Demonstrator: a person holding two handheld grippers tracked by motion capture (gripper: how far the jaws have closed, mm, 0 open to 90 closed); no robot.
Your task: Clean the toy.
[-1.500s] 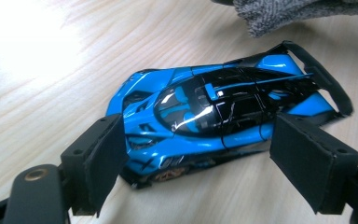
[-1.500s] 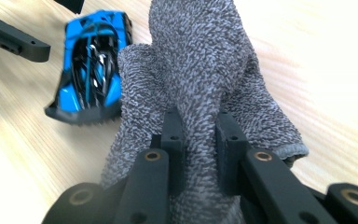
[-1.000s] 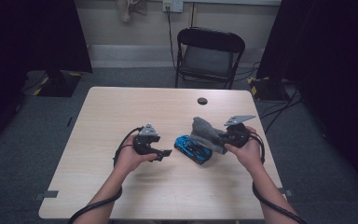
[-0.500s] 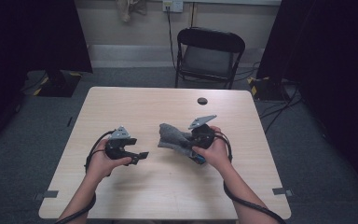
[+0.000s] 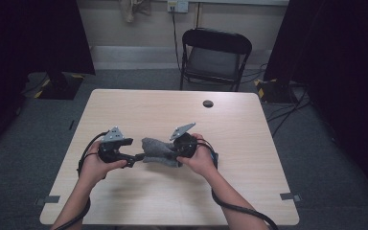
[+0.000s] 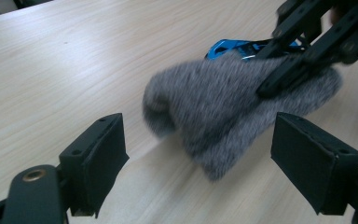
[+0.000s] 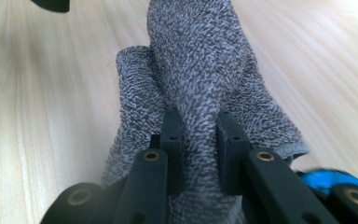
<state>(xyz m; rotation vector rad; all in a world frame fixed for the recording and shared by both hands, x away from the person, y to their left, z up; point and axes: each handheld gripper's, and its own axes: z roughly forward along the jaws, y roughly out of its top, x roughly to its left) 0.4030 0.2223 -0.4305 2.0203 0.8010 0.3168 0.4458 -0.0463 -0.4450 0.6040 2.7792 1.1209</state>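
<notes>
- Since a second ago: right gripper (image 5: 172, 154) carried leftward across the table (image 5: 249, 191), grey cloth (image 5: 159, 151) clamped throughout; left gripper (image 5: 135, 157) shifted left, then brought in toward the cloth's free end.
- Blue toy car (image 6: 233, 47), a second ago plainly visible on the tabletop in the high view, now hidden there under cloth and hand; glimpsed behind the cloth in the left gripper view.
- Right gripper (image 7: 199, 135) jaws: nearly fully closed, pads pinching a raised fold of cloth (image 7: 200, 79).
- Left gripper (image 6: 214, 161) jaws: wide apart, nothing held; cloth (image 6: 223, 107) just ahead of the pads, not yet between them.
- Likely meaning: cloth being presented for a second grip, probably for spreading or folding.
- Cloth location: near the table's front centre, between both grippers, hanging from the right one, lower edge apparently close to the surface.
- Cloth material: looped terry weave, soft, limp, bunched into rounded folds.
- Car: glossy blue, hard shell.
- Table: pale wood-grain laminate, smooth, flat.
- Jaw pads: matte black, flat, rectangular.
</notes>
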